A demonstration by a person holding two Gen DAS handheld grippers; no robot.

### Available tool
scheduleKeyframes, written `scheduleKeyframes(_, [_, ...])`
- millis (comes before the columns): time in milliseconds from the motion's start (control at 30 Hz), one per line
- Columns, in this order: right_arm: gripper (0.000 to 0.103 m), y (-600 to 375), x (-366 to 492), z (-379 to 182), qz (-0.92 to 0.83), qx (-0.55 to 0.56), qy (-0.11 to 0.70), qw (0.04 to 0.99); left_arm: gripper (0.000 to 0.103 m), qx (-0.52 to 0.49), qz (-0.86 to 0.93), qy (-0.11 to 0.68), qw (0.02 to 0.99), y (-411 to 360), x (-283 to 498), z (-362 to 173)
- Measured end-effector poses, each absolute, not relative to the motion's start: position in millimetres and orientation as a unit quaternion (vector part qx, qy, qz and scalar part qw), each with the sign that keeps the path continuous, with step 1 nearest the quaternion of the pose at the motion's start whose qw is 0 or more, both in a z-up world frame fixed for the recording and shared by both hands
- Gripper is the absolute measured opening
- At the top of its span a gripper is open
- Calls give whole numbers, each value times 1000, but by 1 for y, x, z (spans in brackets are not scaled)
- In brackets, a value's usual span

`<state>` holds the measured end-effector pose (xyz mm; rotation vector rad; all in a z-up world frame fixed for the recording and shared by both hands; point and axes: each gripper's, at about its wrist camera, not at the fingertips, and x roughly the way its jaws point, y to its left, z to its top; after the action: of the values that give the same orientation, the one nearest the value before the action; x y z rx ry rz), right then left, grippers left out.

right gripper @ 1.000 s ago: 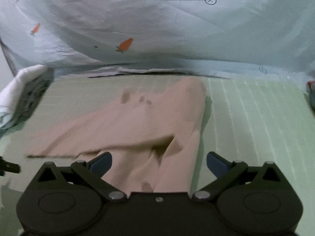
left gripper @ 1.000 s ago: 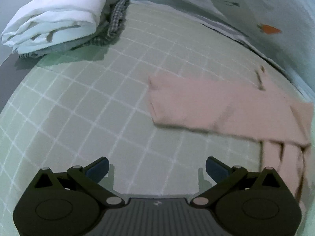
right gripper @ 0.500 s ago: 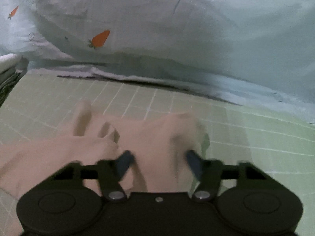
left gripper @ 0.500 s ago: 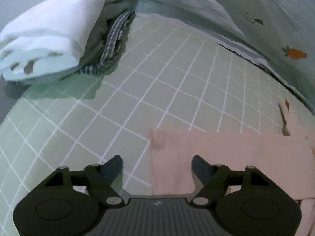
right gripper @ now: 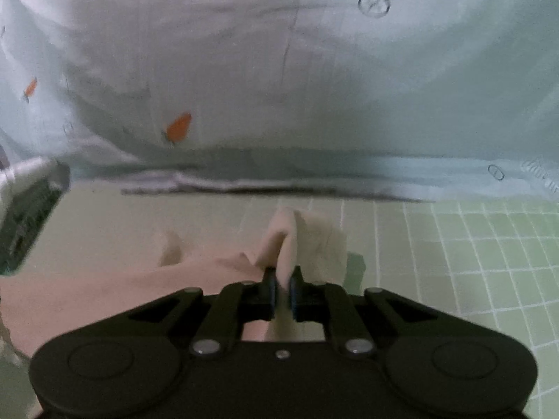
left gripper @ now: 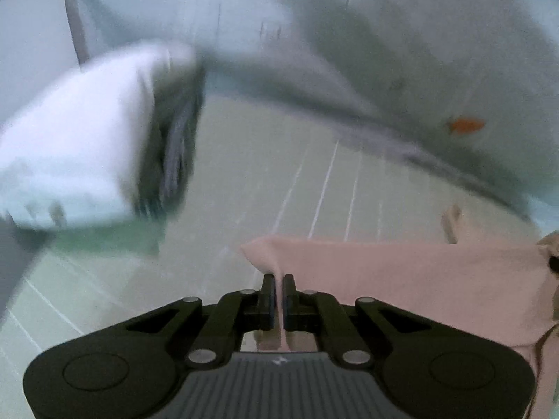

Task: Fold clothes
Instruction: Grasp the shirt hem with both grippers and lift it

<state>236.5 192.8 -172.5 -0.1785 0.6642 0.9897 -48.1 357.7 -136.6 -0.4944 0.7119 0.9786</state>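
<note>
The left gripper (left gripper: 278, 288) has its jaws clenched on a pinched corner of the pink garment (left gripper: 401, 279), whose cloth rises out of the grip and spreads to the right over the green gridded mat (left gripper: 244, 181). The right gripper (right gripper: 283, 281) likewise grasps a raised fold of the pink garment (right gripper: 104, 293), the rest trailing left and down across the mat. A blurred stack of folded clothes (left gripper: 87, 153) sits at far left, beside the carrot-print sheet (right gripper: 279, 70) behind.
</note>
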Motion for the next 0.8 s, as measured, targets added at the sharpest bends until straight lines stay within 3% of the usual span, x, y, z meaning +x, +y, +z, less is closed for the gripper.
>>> scheduleKeyframes(167, [8,184,234,-151,483,-33,306,820,4,-183,477,265,818,332,-68,-68])
scheduleKeyframes(300, [8,191,228,-145,500,-28,302,811,4,-192,485,251,816,330,-85,-58])
scheduleKeyframes(500, [10,220,223,-166,498,-60,325,802,4,-248,496,288,781,352,-93,-108])
scheduleKeyframes(800, [29,261,232,-221,459,-142,357,801,5,-312,504,344,728,373,-97,-183])
